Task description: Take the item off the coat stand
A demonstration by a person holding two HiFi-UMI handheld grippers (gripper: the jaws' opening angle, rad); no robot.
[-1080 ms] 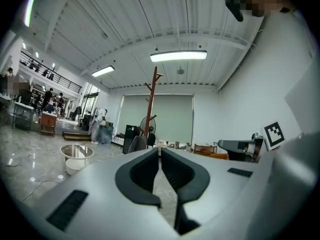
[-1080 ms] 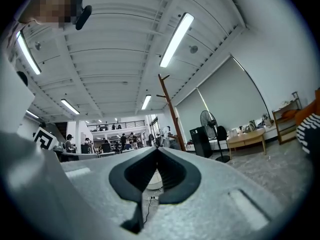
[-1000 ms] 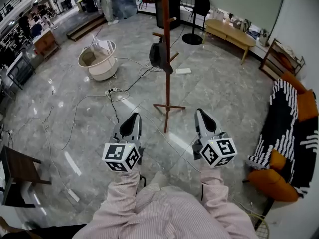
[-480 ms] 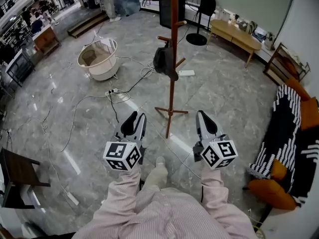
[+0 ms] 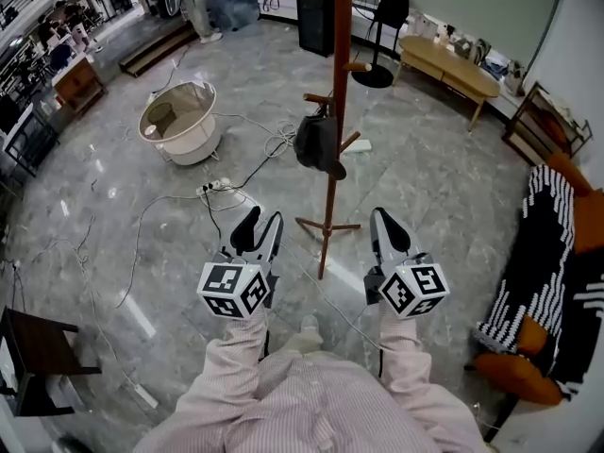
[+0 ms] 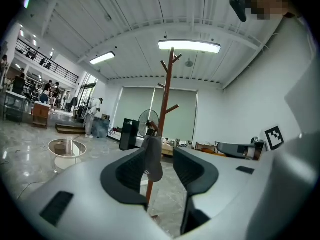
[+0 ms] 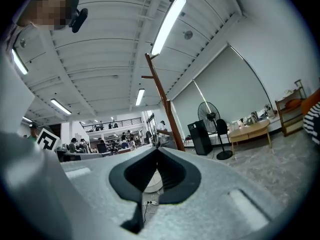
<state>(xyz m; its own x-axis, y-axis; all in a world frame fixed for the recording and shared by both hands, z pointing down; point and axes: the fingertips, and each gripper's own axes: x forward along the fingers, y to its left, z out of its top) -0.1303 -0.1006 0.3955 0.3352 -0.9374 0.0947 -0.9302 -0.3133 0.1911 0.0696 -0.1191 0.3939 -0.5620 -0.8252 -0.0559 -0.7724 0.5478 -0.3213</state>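
Both empty: left hand-held gripper, jaws just opening, right hand-held gripper closed, facing coat stand.

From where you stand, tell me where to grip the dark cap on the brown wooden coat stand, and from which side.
Probably the free lower edge of the dark cap, hanging below its peg and left of the brown wooden pole. Come in level from your near side, then lift: the peg slants upward.

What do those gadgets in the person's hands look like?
The left gripper and right gripper are light grey, each with two black-padded jaws and a white cube of black square markers. The sleeves are pale pink with fine stripes.
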